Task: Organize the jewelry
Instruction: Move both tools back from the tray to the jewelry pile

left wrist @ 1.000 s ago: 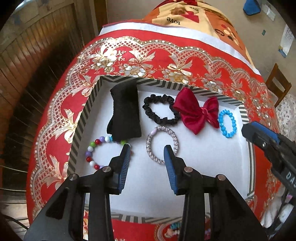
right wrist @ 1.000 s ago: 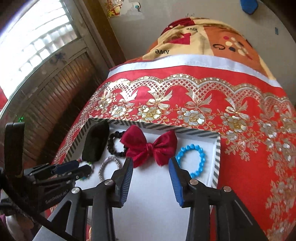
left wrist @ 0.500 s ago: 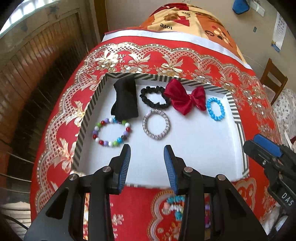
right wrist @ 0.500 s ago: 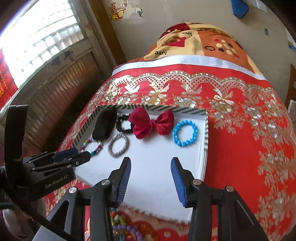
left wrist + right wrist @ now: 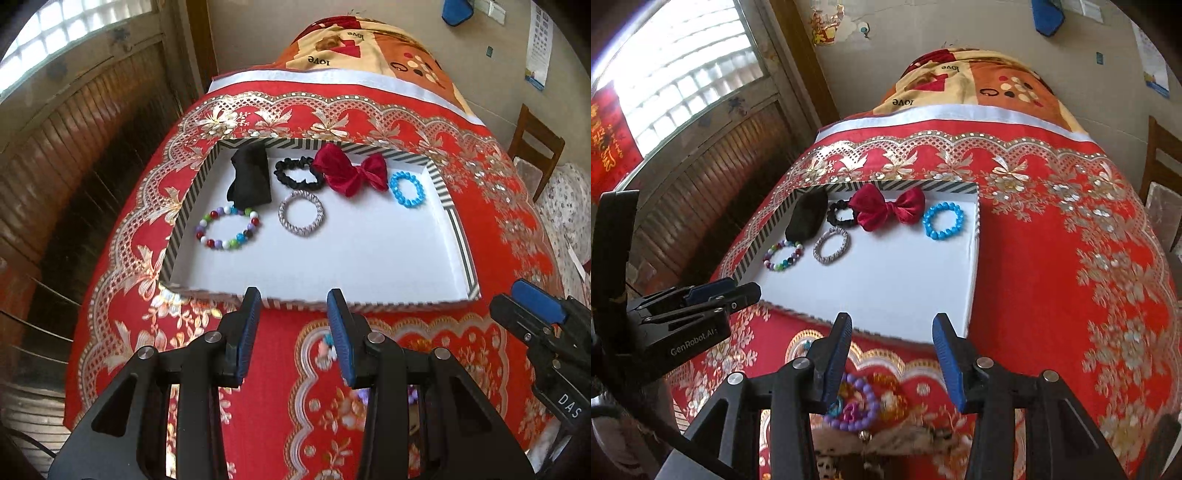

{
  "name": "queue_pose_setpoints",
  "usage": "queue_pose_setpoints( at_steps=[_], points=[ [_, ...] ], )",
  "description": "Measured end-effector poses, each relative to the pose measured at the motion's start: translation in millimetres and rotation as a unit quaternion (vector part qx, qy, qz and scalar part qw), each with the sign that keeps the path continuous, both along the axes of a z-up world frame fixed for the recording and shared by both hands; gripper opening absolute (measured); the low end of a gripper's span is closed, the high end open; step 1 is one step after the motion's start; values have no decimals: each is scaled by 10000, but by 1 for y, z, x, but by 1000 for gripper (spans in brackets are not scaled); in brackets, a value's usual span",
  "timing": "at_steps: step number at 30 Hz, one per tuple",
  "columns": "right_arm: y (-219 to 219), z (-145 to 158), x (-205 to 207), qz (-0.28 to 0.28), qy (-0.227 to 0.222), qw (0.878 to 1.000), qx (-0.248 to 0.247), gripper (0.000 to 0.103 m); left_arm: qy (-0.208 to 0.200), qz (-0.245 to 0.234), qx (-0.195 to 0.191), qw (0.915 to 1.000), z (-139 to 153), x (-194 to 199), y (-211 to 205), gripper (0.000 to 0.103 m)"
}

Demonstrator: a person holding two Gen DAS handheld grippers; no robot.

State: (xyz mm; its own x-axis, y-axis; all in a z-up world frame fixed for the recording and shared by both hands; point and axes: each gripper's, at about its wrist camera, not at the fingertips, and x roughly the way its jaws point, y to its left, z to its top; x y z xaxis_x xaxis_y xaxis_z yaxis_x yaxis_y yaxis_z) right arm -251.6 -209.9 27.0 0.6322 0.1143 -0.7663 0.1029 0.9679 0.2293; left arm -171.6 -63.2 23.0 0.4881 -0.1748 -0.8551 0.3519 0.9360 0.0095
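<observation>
A white tray with a striped rim (image 5: 369, 275) (image 5: 973, 258) lies on the red cloth. In it lie a black pouch (image 5: 251, 179), a black scrunchie (image 5: 297, 173), a red bow (image 5: 351, 171), a blue bead bracelet (image 5: 406, 189), a silver bracelet (image 5: 301, 214) and a multicoloured bead bracelet (image 5: 227, 232). A purple bead bracelet (image 5: 855, 404) lies on the cloth in front of the tray, between the right gripper's fingers. My left gripper (image 5: 293, 328) is open and empty, just short of the tray's near rim. My right gripper (image 5: 890, 358) is open and empty above the cloth.
A red and gold patterned cloth (image 5: 1071, 295) covers the table. A folded blanket (image 5: 354, 48) lies beyond it. A wooden chair (image 5: 535, 144) stands at the right. A slatted wooden wall (image 5: 720, 166) and window are at the left.
Both grippers have drawn back from over the tray toward the near side of the table. More of the tray and the cloth in front of it now show.
</observation>
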Motion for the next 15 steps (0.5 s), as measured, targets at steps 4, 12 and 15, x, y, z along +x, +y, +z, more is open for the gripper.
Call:
queue_pose_setpoints(
  at_steps=[4,12,15],
  points=[
    [2,0,-17,-18,-5,10000,-4,44,-39,-49,10,10000,1,-16,1,36],
    [6,1,-45,-27,9,10000,-48,45,-81,-105,-21,9999,3,-39,4,36],
    [7,2,-54,-35,0,10000,-76,45,-68,-113,-8,9999,3,-46,5,36]
  ],
)
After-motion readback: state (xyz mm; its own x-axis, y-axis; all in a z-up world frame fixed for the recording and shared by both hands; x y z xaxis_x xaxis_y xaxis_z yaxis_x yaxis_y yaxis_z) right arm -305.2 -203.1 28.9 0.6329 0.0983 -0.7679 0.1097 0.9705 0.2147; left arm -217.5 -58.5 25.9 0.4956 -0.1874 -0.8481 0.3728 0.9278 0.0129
